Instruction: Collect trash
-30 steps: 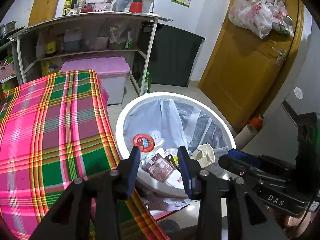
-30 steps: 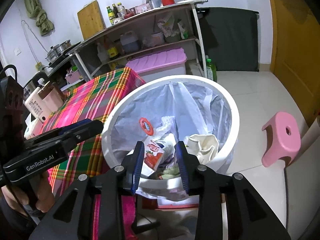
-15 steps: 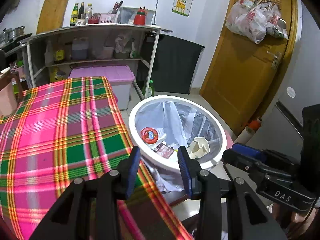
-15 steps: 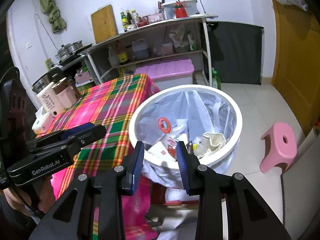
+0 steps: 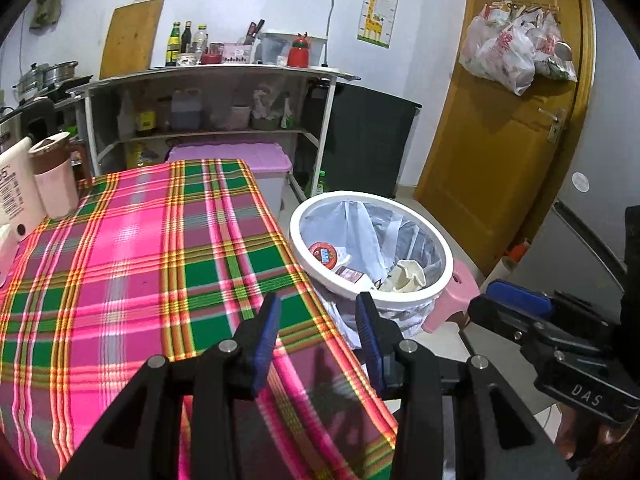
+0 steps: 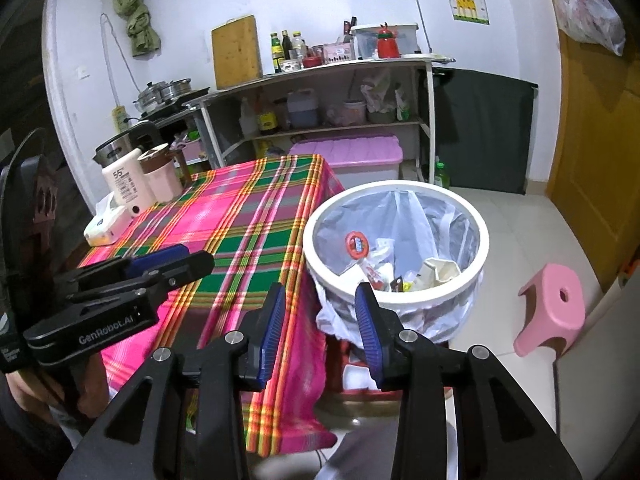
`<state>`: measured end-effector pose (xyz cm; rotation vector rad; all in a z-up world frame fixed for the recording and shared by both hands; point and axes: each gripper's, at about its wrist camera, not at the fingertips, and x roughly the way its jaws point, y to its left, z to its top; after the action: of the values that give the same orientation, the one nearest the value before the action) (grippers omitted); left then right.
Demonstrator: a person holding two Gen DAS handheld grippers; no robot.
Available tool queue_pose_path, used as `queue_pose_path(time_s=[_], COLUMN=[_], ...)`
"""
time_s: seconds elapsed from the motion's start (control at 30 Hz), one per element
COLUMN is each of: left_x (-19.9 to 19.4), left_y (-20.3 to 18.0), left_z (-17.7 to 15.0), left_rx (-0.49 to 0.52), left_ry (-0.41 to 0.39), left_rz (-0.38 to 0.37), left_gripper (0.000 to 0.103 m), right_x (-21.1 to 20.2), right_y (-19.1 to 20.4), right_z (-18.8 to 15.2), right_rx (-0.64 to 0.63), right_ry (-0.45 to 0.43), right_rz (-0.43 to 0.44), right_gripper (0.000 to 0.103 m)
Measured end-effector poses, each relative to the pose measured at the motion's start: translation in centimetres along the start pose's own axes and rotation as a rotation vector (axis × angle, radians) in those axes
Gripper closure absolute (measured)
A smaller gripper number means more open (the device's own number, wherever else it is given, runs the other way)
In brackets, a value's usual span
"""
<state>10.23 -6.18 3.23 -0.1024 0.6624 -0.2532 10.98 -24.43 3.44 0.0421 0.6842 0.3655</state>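
Beside the bench [image 5: 132, 264] with the pink and green plaid cloth sits the white bin [image 6: 482, 258], lined with a clear bag, and that's where the trash is: a red round lid [image 6: 355, 244], a crumpled cream carton [image 6: 438, 271] and some wrappers, all down inside. My left tongs [image 5: 318, 314] hang over the bench corner nearest the bin, jaws partway apart with nothing between them. My right tongs [image 6: 320, 306] point at the gap between bench and bin, and their jaws have just been opening, also with nothing in them. Readable stuff: "GenRobot.AI" on the side of the left tongs as seen from the right camera, "DAS" on the right tongs [image 5: 516, 312] from the left camera, and "55" on the white bottle [image 6: 126, 184] at the bench's far edge from the bin. Pink stool [image 6: 550, 308] just past the bin.
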Motion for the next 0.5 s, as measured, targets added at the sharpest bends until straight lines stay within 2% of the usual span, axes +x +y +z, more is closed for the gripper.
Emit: queue_pose_path(time_s=[0.5], left_x=[-2.2], left_y=[-0.2], left_z=[-2.0], left_rx=[-0.011], left_ry=[-0.014], left_rz=[0.037], left_gripper=[0.063], right_x=[-1.6], right_y=[0.9], right_z=[-1.5], right_rx=[-0.01], right_ry=[-0.001], right_rz=[-0.002], right_gripper=[0.065])
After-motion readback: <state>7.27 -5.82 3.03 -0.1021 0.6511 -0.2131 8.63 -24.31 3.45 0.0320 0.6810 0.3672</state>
